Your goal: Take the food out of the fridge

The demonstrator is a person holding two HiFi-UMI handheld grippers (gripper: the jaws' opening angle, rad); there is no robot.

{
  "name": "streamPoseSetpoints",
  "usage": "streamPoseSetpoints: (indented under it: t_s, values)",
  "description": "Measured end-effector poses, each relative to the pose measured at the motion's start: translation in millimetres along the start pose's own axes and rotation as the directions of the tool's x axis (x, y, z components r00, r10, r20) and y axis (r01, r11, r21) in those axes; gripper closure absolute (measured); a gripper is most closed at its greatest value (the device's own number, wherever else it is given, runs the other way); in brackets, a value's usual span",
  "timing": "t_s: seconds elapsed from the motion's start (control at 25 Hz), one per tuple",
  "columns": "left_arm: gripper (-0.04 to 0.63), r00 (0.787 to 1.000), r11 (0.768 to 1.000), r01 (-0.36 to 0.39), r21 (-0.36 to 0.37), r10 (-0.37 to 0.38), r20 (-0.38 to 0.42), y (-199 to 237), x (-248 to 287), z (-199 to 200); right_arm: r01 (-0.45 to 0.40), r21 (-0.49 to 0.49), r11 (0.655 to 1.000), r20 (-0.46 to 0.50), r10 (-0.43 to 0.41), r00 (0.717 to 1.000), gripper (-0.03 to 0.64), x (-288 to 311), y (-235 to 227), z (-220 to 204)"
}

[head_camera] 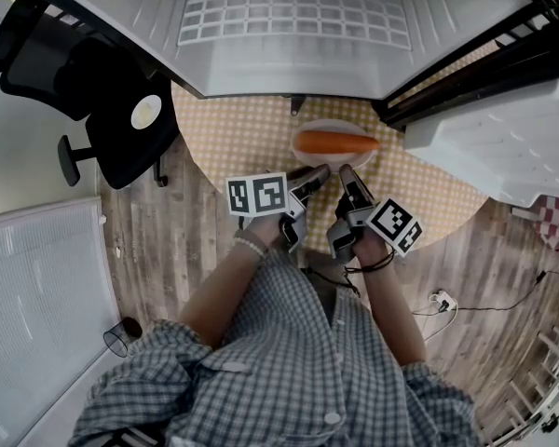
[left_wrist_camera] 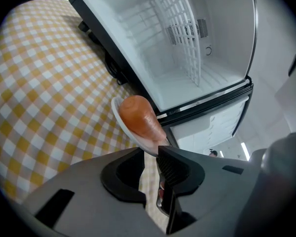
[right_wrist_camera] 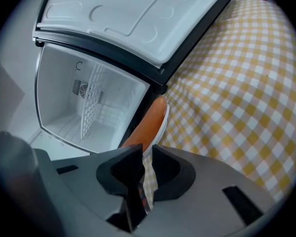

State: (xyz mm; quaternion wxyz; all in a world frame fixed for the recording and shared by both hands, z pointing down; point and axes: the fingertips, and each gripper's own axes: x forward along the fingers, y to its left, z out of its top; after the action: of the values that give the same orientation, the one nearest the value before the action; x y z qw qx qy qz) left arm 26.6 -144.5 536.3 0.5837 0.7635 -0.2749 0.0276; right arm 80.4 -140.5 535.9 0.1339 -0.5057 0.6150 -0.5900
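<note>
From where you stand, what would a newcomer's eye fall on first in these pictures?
First, the long orange piece of food on a small white plate, on the round table with a yellow-and-white checked cloth, right before the fridge. The left gripper and the right gripper each have the plate's near rim between their jaws. Behind, the small white fridge stands wide open, showing only a white wire shelf inside.

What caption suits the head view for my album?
Left tool and right tool grip a white plate of orange food over a checked table, before an open fridge.
</note>
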Motion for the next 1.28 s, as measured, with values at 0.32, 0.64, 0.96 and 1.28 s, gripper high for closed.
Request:
streamPoseSetpoints:
  t_s: [0.32,0.64,0.96,1.28]
  values:
    - [0.504,0.999,0.999,-0.035,-0.017,0.035,-0.022,12,4,-6,0.032,0.022,0.999,-0.022,-0.031,0.999,0.569,5,-12,-6]
    - [0.488,0.992,0.995,-0.098,0.009,0.098,-0.081,19,8,-13,0.086,-0.051,0.995,-0.068,-0.09,0.994,0.569,8,-18,-9]
    - [0.443,0.979,0.989,-0.129,0.071,0.138,-0.151,24,-2,-26,0.121,-0.131,0.984,-0.127,-0.137,0.982,0.569,-1,-32,-21]
    - [0.589,0.975,0.922,-0.21,0.326,0.223,0.0,11,-35,8,0.138,-0.364,0.921,-0.052,-0.169,0.984,0.569,-27,-17,-7]
